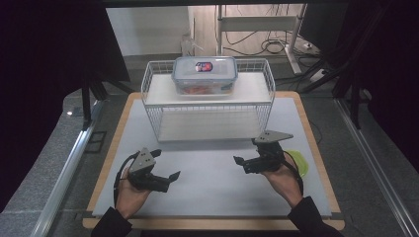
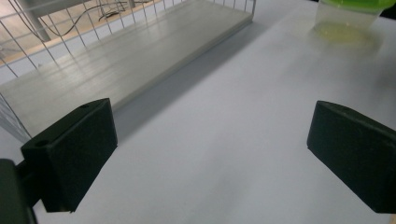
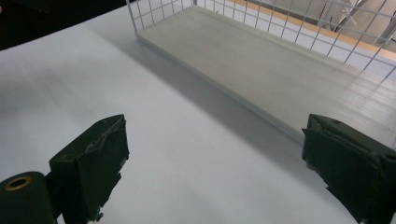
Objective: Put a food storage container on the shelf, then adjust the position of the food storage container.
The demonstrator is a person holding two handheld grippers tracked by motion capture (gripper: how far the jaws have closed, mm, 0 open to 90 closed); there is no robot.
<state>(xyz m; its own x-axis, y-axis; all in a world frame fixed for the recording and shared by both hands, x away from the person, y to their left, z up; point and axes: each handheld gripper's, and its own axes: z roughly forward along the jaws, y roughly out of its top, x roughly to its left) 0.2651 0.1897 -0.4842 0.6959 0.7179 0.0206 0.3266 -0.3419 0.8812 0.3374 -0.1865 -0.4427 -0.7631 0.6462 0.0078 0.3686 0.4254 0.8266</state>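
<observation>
A white wire rack (image 1: 148, 94) with two shelves stands at the back middle of the table. On its top shelf sits a clear lidded food box (image 1: 203, 74) with red contents. My left gripper (image 1: 167, 164) hovers open at the front left, holding nothing. My right gripper (image 1: 245, 150) hovers open at the front right, also holding nothing. In the left gripper view the left gripper (image 2: 210, 121) has its jaws wide apart over the bare mat, facing the rack's lower shelf (image 2: 126, 60). In the right gripper view the right gripper (image 3: 217, 135) faces the same lower shelf (image 3: 280, 60).
A small clear tub with a green lid (image 1: 300, 163) sits just behind my right hand, and the tub (image 2: 350, 18) is also seen in the left gripper view. The white mat (image 1: 207, 192) covers a wooden table. Dark curtains, cables and a stand lie beyond the table.
</observation>
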